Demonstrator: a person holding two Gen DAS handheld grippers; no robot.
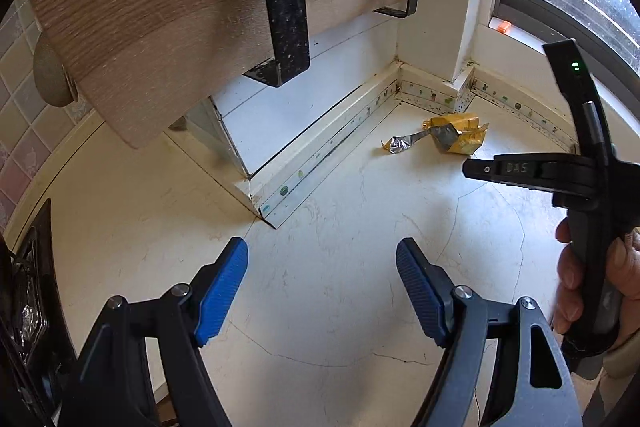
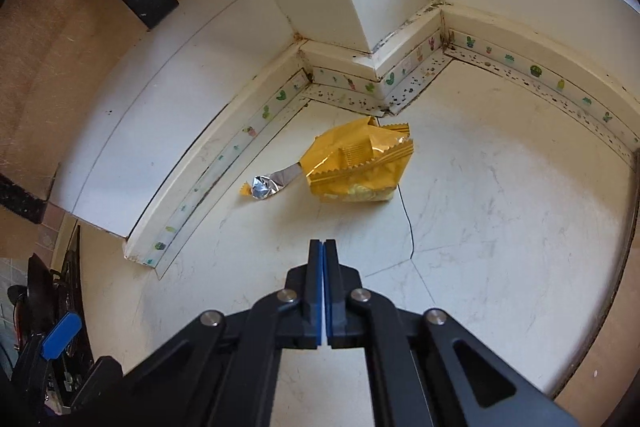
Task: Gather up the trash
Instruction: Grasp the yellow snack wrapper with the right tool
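Yellow foil snack wrapper lies crumpled on the cracked white worktop near the corner. My right hand-held gripper is clamped empty just short of it; my left hand-held gripper gapes wide, holding nothing.

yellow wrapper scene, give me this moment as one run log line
yellow wrapper: on counter, untouched | right gripper: shut, empty, short of it | left gripper: open, empty

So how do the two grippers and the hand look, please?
Both grippers, left and right, have black scissor-like linkage arms with silver rivets and ribbed blue pads on the fingers. The right one's black handle carries a small green light. A bare hand grips it; no sleeve shows.
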